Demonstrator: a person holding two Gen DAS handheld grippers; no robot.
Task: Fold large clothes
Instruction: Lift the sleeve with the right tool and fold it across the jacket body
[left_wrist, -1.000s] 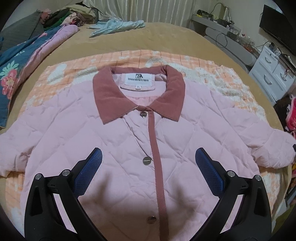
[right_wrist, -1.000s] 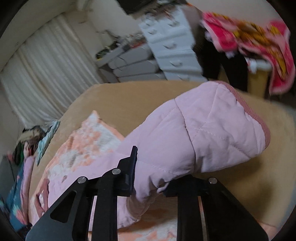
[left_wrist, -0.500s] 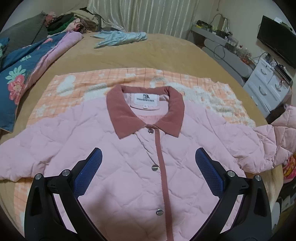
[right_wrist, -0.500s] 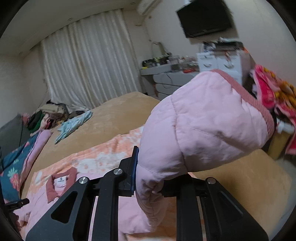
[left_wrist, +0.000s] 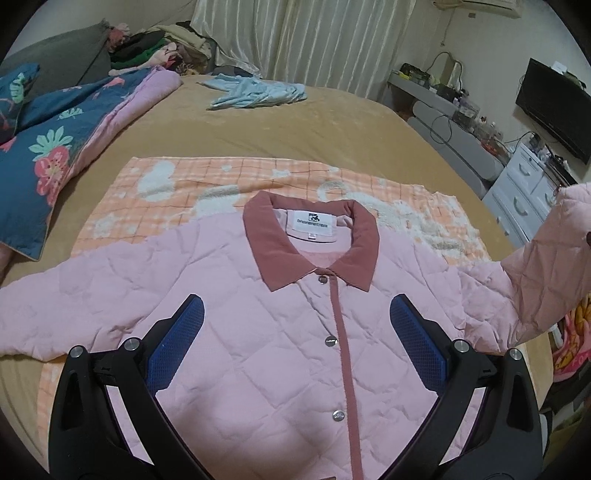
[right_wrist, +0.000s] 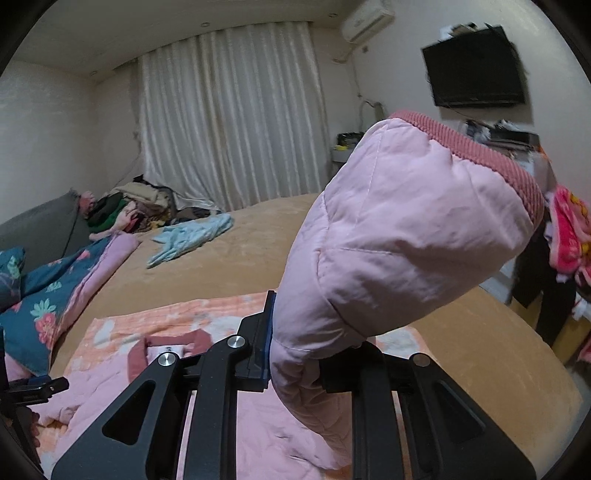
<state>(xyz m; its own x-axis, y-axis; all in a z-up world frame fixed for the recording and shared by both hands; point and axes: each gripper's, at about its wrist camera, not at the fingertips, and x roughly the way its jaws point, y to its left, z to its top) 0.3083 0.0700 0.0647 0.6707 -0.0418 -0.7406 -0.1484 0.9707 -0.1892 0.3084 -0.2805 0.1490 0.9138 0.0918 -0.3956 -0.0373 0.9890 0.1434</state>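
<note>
A pink quilted jacket (left_wrist: 280, 317) with a dusty-red collar (left_wrist: 269, 243) lies front up and buttoned on an orange checked blanket (left_wrist: 207, 177). My left gripper (left_wrist: 295, 343) hovers open over its chest, empty. My right gripper (right_wrist: 295, 350) is shut on the jacket's right sleeve (right_wrist: 399, 236) and holds it lifted, cuff (right_wrist: 480, 147) up. The lifted sleeve also shows at the right edge of the left wrist view (left_wrist: 543, 266). The left sleeve (left_wrist: 74, 291) lies flat and spread out.
The tan bed (left_wrist: 295, 125) carries a light blue garment (left_wrist: 255, 92), a floral quilt (left_wrist: 51, 147) at the left and a heap of clothes (left_wrist: 155, 48) at the back. White drawers (left_wrist: 524, 195) and a wall television (right_wrist: 476, 66) stand at the right.
My right gripper has raised the sleeve and swung toward the jacket's body. My left gripper has pulled back, so more of the jacket and bed shows.
</note>
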